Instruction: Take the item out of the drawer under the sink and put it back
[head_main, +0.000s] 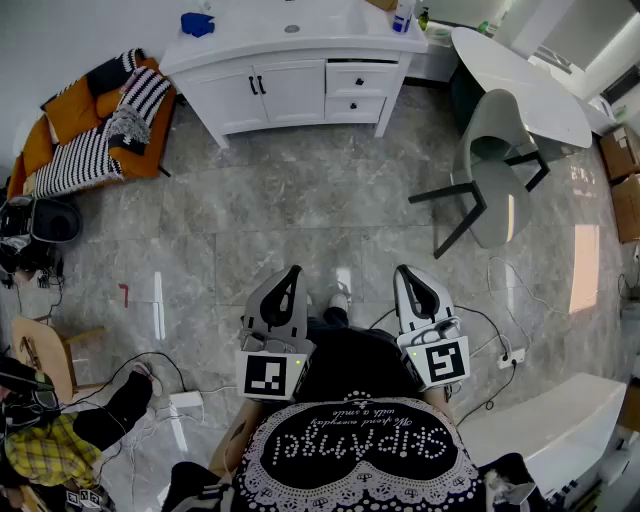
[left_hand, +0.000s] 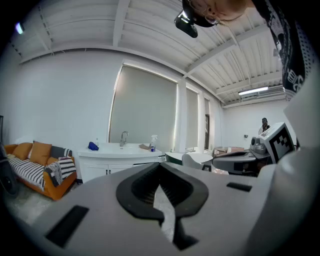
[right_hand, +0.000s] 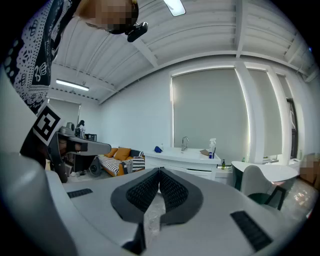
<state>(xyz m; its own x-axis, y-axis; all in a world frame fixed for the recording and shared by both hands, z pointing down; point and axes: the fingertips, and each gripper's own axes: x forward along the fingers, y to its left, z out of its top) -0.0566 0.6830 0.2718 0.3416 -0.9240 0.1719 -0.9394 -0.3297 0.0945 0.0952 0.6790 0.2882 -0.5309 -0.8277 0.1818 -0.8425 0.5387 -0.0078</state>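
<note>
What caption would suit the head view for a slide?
Left gripper and right gripper, both shut and empty, face the white sink cabinet, its drawers closed.

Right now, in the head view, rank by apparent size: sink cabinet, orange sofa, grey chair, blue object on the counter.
1. sink cabinet
2. orange sofa and grey chair, too alike to rank
3. blue object, smallest

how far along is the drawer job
Nothing looks done: both drawers of the sink cabinet are shut. In hand: nothing, left gripper and right gripper are shut and empty, well short of it. Left: approach, open a drawer, take the item out, put it back.
</note>
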